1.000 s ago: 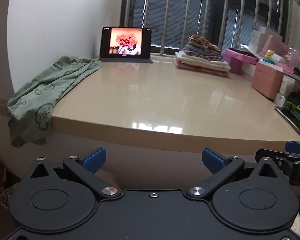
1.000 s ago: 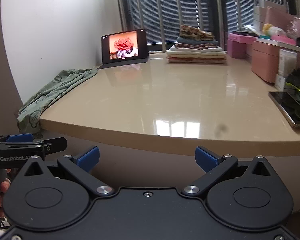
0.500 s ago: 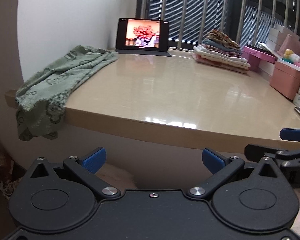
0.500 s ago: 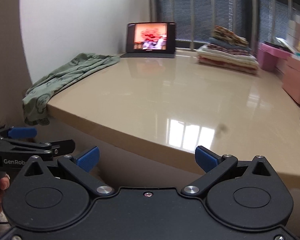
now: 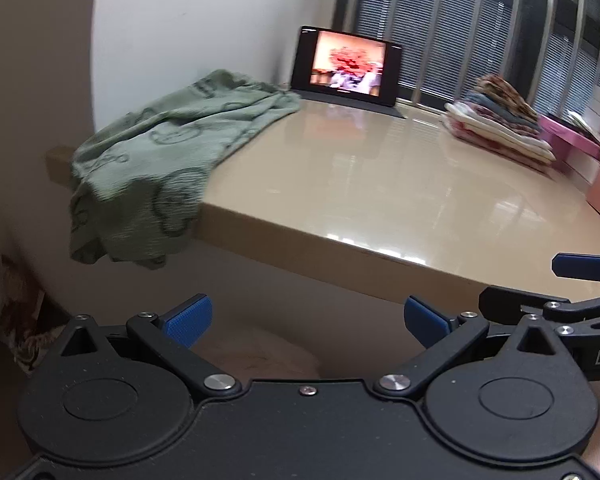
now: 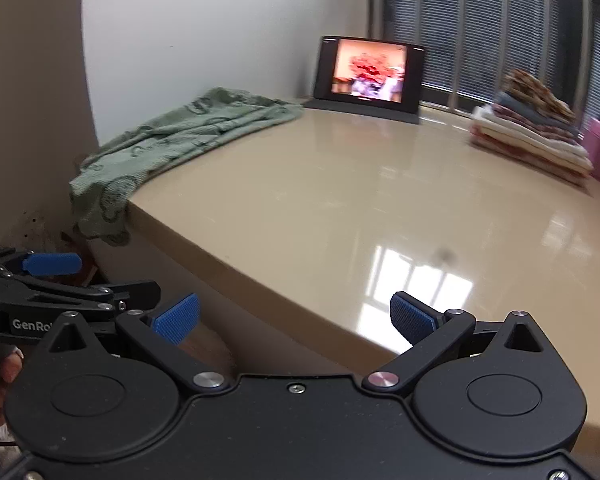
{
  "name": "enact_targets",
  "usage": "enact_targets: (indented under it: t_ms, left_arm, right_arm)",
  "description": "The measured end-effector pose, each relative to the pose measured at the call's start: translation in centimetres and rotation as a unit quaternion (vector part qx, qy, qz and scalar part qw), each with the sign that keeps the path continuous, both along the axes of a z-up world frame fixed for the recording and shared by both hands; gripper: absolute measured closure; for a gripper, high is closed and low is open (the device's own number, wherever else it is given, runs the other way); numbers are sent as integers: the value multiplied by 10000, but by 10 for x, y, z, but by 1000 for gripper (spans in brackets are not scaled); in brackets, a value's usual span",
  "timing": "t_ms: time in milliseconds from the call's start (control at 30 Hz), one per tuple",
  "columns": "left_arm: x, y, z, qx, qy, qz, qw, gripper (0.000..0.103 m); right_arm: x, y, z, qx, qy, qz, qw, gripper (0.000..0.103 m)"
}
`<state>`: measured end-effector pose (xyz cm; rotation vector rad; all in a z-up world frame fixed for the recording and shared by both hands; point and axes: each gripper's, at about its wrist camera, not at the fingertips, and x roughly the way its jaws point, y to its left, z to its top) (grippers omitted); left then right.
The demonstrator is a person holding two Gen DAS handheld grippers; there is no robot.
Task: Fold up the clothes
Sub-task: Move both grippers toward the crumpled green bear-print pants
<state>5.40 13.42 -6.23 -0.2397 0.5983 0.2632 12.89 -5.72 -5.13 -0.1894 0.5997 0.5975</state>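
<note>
At ten o'clock in the left wrist view, a green cloth (image 5: 167,160) of soft, crinkled weave printed with darker rounded outlines lies rumpled along the left edge of the table (image 5: 380,184), one end drooping over the front corner. Table surface is glossy beige with a squared edge, reflecting window light. At twelve o'clock a tablet (image 5: 348,66) stands upright, screen lit, just behind the cloth's far end. At two o'clock a stack of folded clothes (image 5: 496,120) sits flat, near pink boxes (image 5: 568,140).

Left gripper (image 5: 306,320): matte black body, ribbed blue pads (image 5: 187,320) spread wide apart, empty, below the table edge. Right gripper (image 6: 295,318): same build, pads apart, empty, at the table's front edge.

Compared with half a second earlier, both views have swung leftward and closer: the cloth appears larger and nearer centre, and the folded stack has shifted toward the right margin. Cloth itself is unmoved.
</note>
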Motion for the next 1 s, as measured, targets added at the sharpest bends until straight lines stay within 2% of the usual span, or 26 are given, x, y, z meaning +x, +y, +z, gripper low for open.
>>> enact_targets:
  t_ms: [400,767,867,1000]
  left_arm:
    - [5,72,-12,-254,-30,910,9955,0]
    - [-4,144,-16,-300,-31,1947,9804,0]
    - [-10,157,-15,-330,-18,2167,9757,0]
    - [-19,167,-14,-446,-31,2331,9714,0]
  right_arm:
    - [26,87,4,-140,-290,1010,9944,0]
    - [52,175,6,-228,-66,1833,9828,1]
    - [63,196,7,-123,142,1898,9816,5]
    - [79,226,7,37,468,1962,9794,17]
